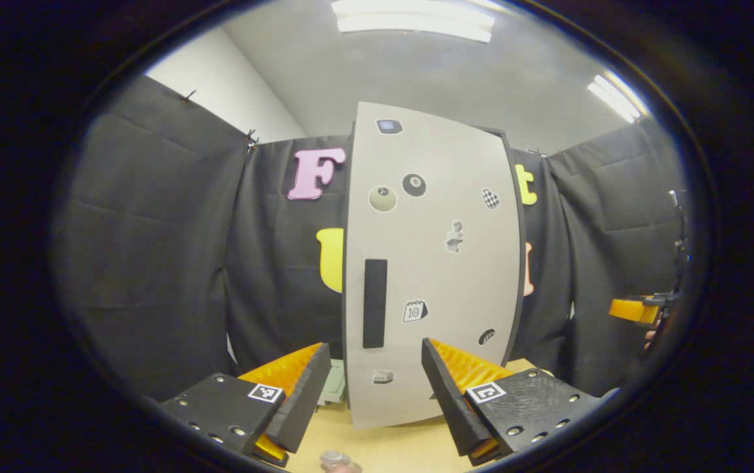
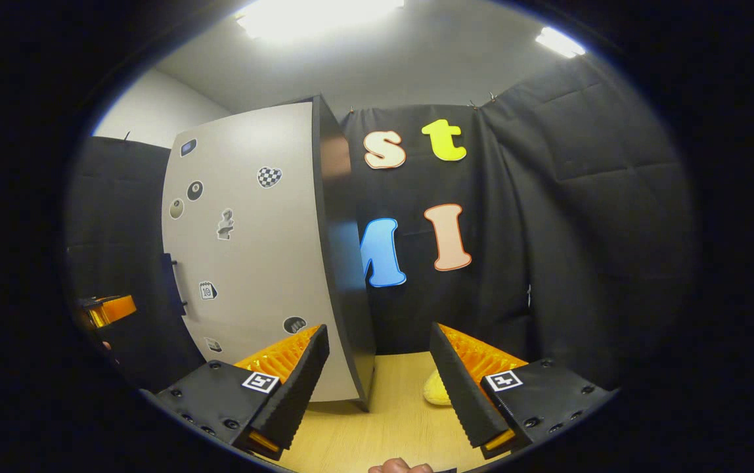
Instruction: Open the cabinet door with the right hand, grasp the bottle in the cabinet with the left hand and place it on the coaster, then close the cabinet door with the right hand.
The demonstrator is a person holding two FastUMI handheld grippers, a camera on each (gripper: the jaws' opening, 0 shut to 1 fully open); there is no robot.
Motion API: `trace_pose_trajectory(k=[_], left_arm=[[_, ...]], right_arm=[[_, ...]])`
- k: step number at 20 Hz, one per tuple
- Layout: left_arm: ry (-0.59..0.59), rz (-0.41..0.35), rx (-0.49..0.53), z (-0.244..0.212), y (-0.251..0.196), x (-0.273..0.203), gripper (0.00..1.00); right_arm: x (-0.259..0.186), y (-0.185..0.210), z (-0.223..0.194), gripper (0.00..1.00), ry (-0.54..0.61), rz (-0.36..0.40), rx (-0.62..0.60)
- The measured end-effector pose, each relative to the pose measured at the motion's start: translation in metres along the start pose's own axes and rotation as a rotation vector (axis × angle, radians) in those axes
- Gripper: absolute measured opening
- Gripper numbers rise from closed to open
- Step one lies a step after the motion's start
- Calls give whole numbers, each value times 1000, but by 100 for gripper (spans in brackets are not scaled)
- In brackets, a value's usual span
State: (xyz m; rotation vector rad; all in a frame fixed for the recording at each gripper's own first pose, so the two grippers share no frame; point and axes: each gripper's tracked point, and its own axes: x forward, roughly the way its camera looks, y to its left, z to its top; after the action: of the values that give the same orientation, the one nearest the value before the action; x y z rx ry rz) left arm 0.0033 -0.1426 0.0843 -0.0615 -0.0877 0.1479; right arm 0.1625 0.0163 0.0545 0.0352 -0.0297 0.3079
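The cabinet (image 1: pixel 436 263) stands on the wooden table with its white, sticker-covered door closed, so whatever is inside is hidden. A black vertical handle (image 1: pixel 375 302) sits near the door's left edge. My left gripper (image 1: pixel 374 387) is open, facing the door from a short way off with nothing between its fingers. In the right gripper view the cabinet (image 2: pixel 252 263) is to the left, seen at an angle with its dark side panel (image 2: pixel 344 263) and the handle (image 2: pixel 170 286). My right gripper (image 2: pixel 377 374) is open and empty, pointing past the cabinet's right corner.
A pale green flat piece (image 1: pixel 334 384) lies on the table (image 1: pixel 390 447) by the cabinet's left foot. A yellow object (image 2: pixel 436 391) lies on the table to the right of the cabinet. The other gripper (image 1: pixel 636 310) shows at the far right, and likewise (image 2: pixel 108 309) at the far left.
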Motion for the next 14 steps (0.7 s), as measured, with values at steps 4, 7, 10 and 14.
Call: trace_pose_trajectory(k=[4,7,10,14], left_arm=[[-19,-4,-42,-3,-5,-5,86],[-41,-25,-7,-1,-10,-1,84],[-66,-53,-7,2,-14,6,84],[-36,-105,-29,-14,-14,15,86]], right_arm=[[-1,6,-13,98,25,2,-26],[-7,4,-19,98,14,-39,-54],[-8,12,-28,98,15,-53,-48],[-8,22,-34,98,22,-86,-50]])
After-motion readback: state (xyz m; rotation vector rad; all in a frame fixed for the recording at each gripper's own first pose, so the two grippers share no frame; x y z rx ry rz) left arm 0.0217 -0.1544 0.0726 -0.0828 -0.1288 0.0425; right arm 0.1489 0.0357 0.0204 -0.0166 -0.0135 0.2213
